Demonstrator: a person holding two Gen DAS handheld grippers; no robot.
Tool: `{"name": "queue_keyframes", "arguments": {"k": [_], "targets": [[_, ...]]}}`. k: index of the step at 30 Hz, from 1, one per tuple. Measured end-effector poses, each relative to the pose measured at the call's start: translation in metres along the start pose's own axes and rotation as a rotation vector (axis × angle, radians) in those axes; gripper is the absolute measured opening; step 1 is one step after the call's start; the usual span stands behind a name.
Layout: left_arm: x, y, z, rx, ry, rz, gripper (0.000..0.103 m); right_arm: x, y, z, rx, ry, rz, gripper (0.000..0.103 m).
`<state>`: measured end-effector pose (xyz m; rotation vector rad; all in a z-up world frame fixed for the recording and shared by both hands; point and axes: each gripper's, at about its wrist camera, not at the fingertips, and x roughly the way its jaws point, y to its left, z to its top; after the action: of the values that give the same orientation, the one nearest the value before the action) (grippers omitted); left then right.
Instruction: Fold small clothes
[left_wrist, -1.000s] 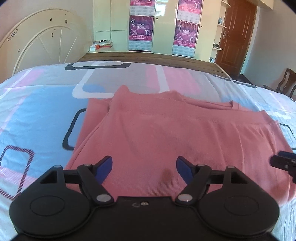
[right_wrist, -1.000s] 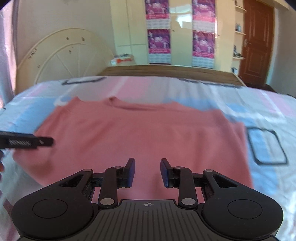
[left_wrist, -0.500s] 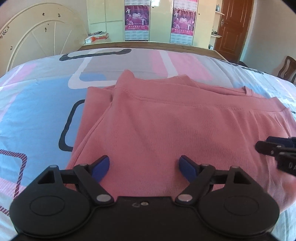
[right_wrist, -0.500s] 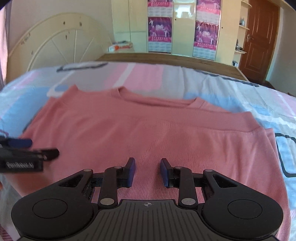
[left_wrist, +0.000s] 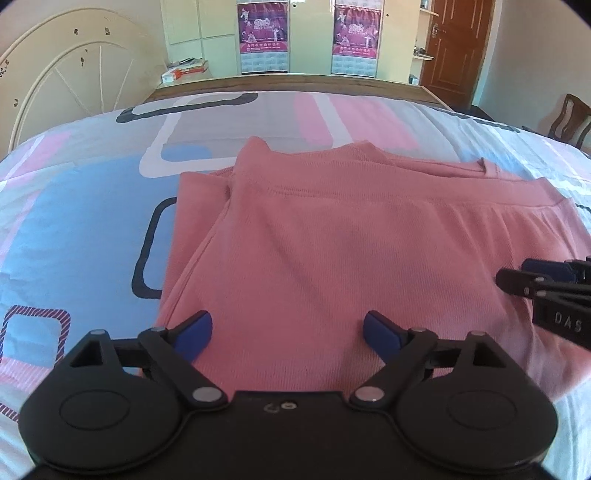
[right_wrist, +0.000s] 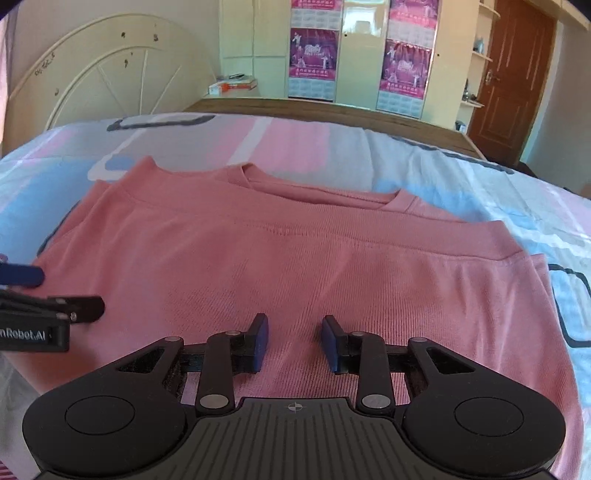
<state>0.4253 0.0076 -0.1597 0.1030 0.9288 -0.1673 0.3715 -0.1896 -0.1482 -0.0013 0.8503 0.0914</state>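
A pink shirt (left_wrist: 351, 240) lies folded in half on the bed, its hem laid up near the collar (right_wrist: 317, 192). My left gripper (left_wrist: 286, 332) is wide open and empty just above the shirt's near edge. My right gripper (right_wrist: 293, 341) is open with a narrower gap, empty, over the near middle of the shirt (right_wrist: 295, 266). The right gripper's fingers (left_wrist: 546, 284) show at the right edge of the left wrist view. The left gripper's fingers (right_wrist: 55, 306) show at the left edge of the right wrist view.
The bed sheet (left_wrist: 92, 206) has blue, pink and grey blocks. A cream headboard (left_wrist: 74, 85) stands at the left. A wooden bed frame (left_wrist: 295, 83) runs along the far side, with wardrobes behind. A brown door (left_wrist: 458, 48) and a chair (left_wrist: 569, 122) are at the right.
Both grippers have moved closer together over the shirt's near edge. The right wrist view has swung right and now shows the collar and folded hem. Both grippers stayed open.
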Motion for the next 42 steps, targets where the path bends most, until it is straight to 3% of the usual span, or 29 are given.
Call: {"name": "queue_keyframes", "arguments": {"k": [6,13,16,19,23,30,32,36,37,38,42], "targets": [[-0.014,0.011,-0.007,-0.062,0.034,-0.047,0.089,-0.013,-0.001,-0.004,0.020,-0.021,0.003,0.039],[-0.032,0.022,-0.024,-0.133,0.070,-0.025,0.090,-0.022,0.001,-0.003,0.017,-0.059,0.029,0.039],[-0.037,0.027,-0.037,-0.204,0.098,-0.024,0.090,-0.024,-0.001,-0.003,-0.001,-0.065,0.037,0.040],[-0.044,0.030,-0.051,-0.278,0.126,-0.036,0.089,-0.015,-0.007,-0.012,-0.016,-0.007,0.049,0.040],[-0.047,0.035,-0.070,-0.427,0.157,-0.118,0.089,-0.018,-0.010,-0.021,-0.062,-0.007,0.074,0.040],[-0.025,0.058,-0.071,-0.732,-0.005,-0.249,0.090,-0.024,-0.024,-0.018,-0.028,-0.043,0.101,0.040],[-0.016,0.063,-0.065,-0.776,-0.053,-0.266,0.082,-0.023,-0.025,-0.014,-0.030,-0.058,0.097,0.040],[0.005,0.072,-0.060,-0.833,-0.093,-0.283,0.032,-0.014,-0.025,-0.003,-0.038,-0.077,0.076,0.040],[0.007,0.071,-0.059,-0.846,-0.098,-0.279,0.025,-0.011,-0.024,-0.001,-0.047,-0.078,0.068,0.040],[0.009,0.072,-0.059,-0.855,-0.102,-0.276,0.020,-0.007,-0.023,0.000,-0.058,-0.073,0.058,0.040],[0.005,0.068,-0.062,-0.831,-0.138,-0.260,0.013,0.008,-0.016,-0.004,-0.121,-0.041,0.057,0.040]]}}
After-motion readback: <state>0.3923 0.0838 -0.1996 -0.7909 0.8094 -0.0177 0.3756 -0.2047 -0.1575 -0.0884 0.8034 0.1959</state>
